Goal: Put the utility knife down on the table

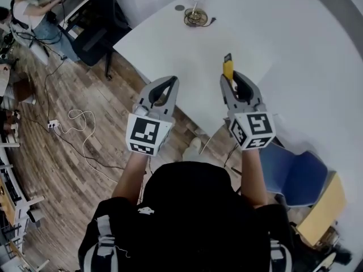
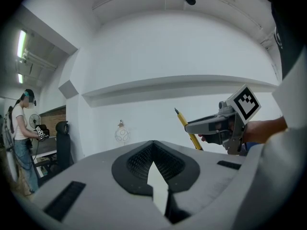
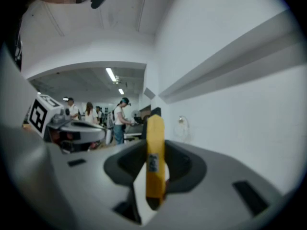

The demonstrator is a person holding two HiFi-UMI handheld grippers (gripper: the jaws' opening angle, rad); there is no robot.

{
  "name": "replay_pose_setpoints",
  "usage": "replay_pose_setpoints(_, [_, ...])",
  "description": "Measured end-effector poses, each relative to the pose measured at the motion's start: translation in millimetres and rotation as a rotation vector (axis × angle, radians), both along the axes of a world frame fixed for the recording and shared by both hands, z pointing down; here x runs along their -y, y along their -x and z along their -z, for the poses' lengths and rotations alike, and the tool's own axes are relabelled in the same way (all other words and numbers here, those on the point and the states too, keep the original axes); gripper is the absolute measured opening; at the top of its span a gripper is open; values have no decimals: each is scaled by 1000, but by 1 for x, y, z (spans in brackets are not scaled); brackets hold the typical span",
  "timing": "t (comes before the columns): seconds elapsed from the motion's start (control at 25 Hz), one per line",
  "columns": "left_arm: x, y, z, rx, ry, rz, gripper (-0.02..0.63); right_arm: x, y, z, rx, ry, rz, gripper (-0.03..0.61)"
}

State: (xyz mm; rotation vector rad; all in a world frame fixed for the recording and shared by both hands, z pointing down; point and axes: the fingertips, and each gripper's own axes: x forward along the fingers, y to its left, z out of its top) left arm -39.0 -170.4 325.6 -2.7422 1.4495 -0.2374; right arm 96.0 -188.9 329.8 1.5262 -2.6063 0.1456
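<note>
Your right gripper [image 1: 231, 79] is clamped on the utility knife [image 1: 228, 68]; your left gripper [image 1: 171, 81] is closed and empty. Reach over the table [image 1: 170, 44], lower the knife flat, then spread the fingers [image 1: 225, 89].

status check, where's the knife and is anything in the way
right tongs shut on the yellow utility knife, not yet down. left tongs shut, empty. white table ahead; only a wire ornament at its far end, off the path.
</note>
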Motion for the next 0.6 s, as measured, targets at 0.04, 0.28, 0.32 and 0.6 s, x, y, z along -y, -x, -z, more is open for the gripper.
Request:
replay_pose_setpoints(0.04, [7,-1,1,2,0,3,14,8,-1,0,2,0,4,137])
replay_pose_setpoints(0.28, [31,-7,0,11,3,24,14,35,-5,-3,15,2,27,137])
replay_pose_setpoints(0.32, [34,-8,-1,12,5,26,14,39,-6,-3,16,3,29,137])
replay_pose_setpoints(0.6, [60,-27,-16,17,30,33,15,66,-22,-18,20,27,40,137])
